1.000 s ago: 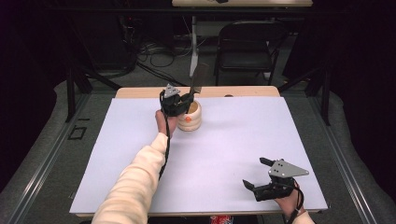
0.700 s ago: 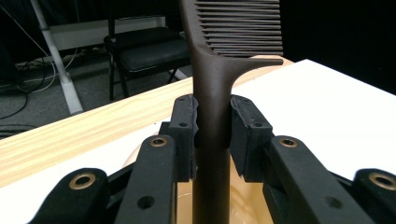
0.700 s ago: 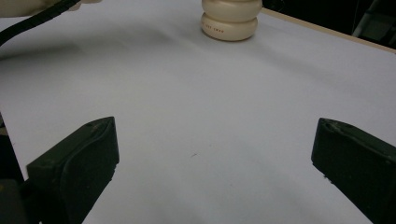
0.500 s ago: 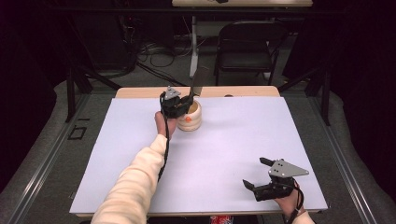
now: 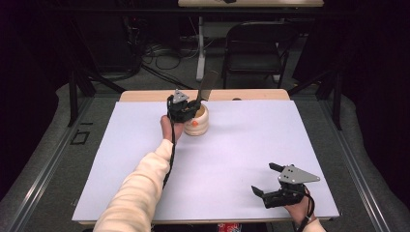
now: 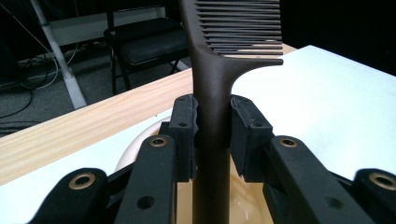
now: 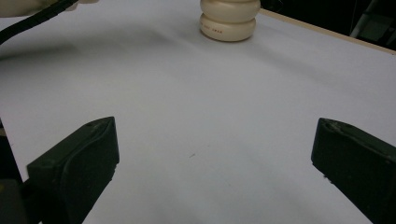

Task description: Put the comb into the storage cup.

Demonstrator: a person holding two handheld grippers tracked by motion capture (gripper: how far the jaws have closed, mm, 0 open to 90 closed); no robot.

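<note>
Comb (image 6: 212, 93) stands upright over the cream holder (image 5: 198, 123) at desk's (image 5: 241, 145) far edge, left gripper (image 5: 186, 108) clamped on its handle (prob. to guide it in); right gripper (image 5: 270, 181) idles w/ jaws apart, empty.

Small print on cream holder (image 7: 229, 19), unreadable.

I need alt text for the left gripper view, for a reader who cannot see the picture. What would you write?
The left hand-held gripper is shut on the handle of a dark comb that stands upright, its teeth at the top pointing right. Below the jaws is a cream container, on a white table cover with a wooden table edge and a black chair behind.
</note>
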